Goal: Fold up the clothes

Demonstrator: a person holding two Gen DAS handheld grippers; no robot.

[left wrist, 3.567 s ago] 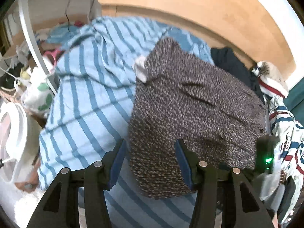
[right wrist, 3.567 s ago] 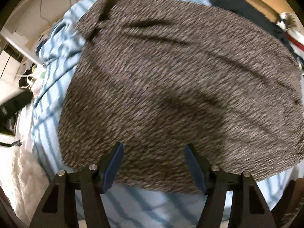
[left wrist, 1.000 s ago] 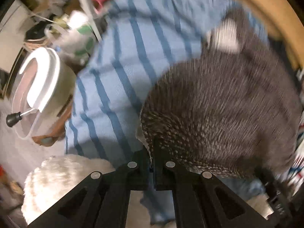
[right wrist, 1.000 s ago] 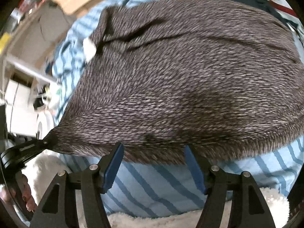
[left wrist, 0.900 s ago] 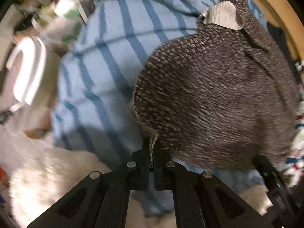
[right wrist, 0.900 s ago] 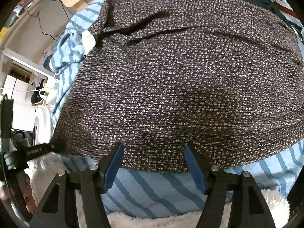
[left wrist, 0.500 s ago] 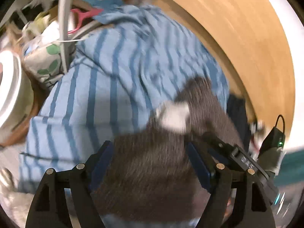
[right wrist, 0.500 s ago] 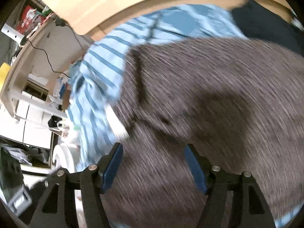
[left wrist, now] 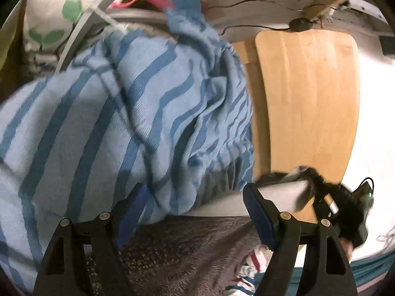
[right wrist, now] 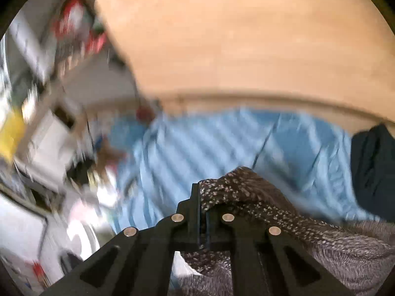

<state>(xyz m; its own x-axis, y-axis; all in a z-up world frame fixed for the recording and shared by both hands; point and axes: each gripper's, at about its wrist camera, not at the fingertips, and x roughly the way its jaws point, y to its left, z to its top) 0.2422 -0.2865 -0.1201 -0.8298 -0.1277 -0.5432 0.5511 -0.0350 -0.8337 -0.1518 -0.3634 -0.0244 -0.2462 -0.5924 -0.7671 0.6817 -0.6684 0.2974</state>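
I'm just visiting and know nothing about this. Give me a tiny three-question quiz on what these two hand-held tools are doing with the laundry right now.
1. True or false: the left tool is clamped on the speckled knit garment.
2. Which tool grips the garment? A) left B) right C) both
3. Fill in: the garment lies on a blue ____ blanket.

Key: 1. False, its fingers stand apart. 2. B, the right tool is shut on a fold of the knit. 3. striped.

Both wrist views face the striped blanket [left wrist: 111,128] closely
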